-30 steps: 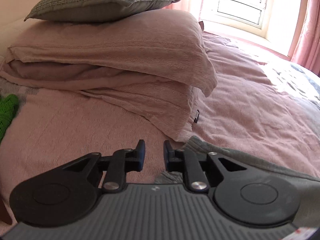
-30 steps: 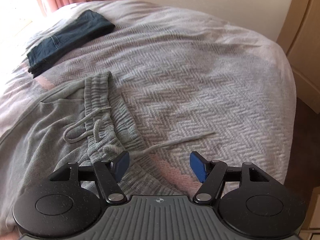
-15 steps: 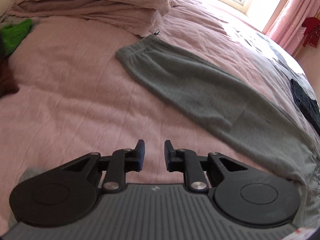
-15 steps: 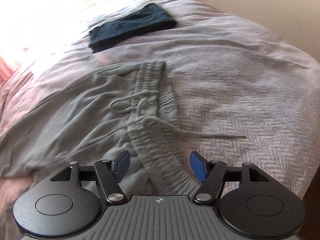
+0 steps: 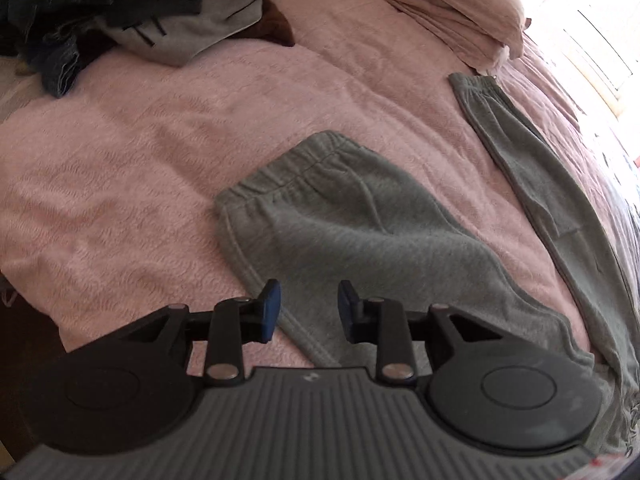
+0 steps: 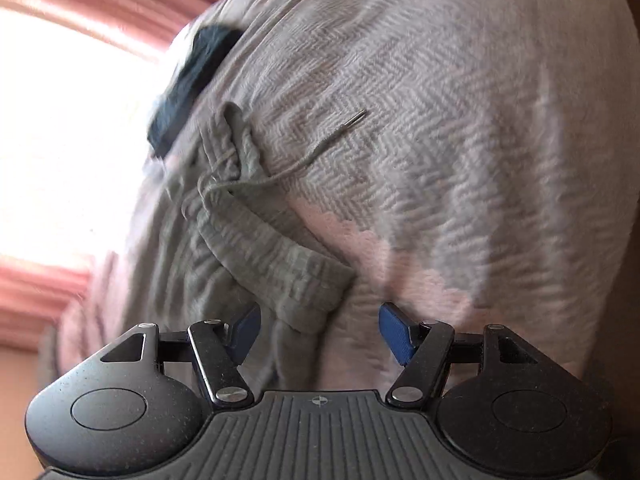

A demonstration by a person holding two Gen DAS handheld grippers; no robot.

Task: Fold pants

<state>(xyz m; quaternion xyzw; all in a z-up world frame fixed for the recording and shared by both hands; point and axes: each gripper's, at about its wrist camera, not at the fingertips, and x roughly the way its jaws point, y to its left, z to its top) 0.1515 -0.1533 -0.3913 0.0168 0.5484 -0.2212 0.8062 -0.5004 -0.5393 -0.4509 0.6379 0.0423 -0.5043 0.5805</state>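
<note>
Your left gripper [image 5: 308, 308] is opening, nothing pinched, its jaws hovering over one leg of the grey sweatpants [image 5: 360, 224] spread on the pink bedspread [image 5: 140, 152]. Your right gripper [image 6: 318, 332] gapes wide and empty above the waistband [image 6: 272, 256], whose drawstring [image 6: 320, 152] trails across the herringbone blanket [image 6: 460, 140].

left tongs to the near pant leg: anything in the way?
Nothing visible. The left tongs hang just above the near leg of the grey pants, jaws opening with nothing gripped. Only bare pink bedspread surrounds that leg; the clothes pile lies far off at the bed's far side.
</note>
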